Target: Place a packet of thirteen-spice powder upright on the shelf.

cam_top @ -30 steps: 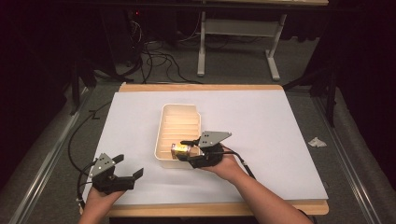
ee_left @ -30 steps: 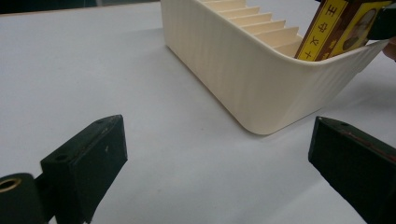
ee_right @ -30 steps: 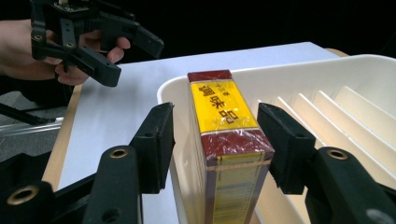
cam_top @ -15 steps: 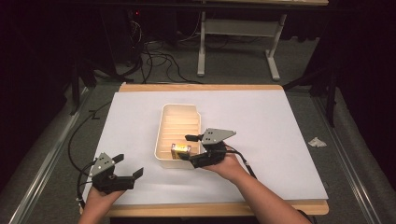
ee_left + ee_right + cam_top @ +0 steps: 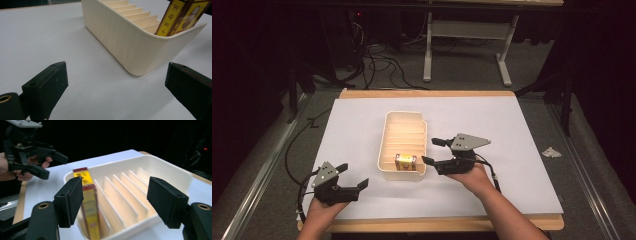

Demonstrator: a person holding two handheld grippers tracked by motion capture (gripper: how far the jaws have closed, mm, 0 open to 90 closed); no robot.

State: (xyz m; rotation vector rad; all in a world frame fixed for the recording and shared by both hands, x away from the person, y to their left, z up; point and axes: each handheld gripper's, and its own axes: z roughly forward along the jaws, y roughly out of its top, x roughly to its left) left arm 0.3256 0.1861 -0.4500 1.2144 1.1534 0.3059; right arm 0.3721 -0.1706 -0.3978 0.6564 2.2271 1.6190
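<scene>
Left gripper (image 5: 349, 177) is held at the near left corner of the white-covered desk (image 5: 522, 150), fingers (image 5: 46, 88) spread wide and empty, aimed at the cream slotted tray (image 5: 404, 137). A yellow box (image 5: 405, 162) is stood on edge in the tray's nearest slot. Right gripper (image 5: 435, 151) is held just right of the tray's near end, fingers (image 5: 71, 200) wide apart, nothing gripped.

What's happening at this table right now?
A person holds a gripper in each hand over a white-covered table. A cream slotted tray sits mid-table with a yellow box standing in its nearest slot. The right gripper, jaws open, is beside the tray's near end, gripping nothing. The left gripper waits open near the table's front edge.
</scene>
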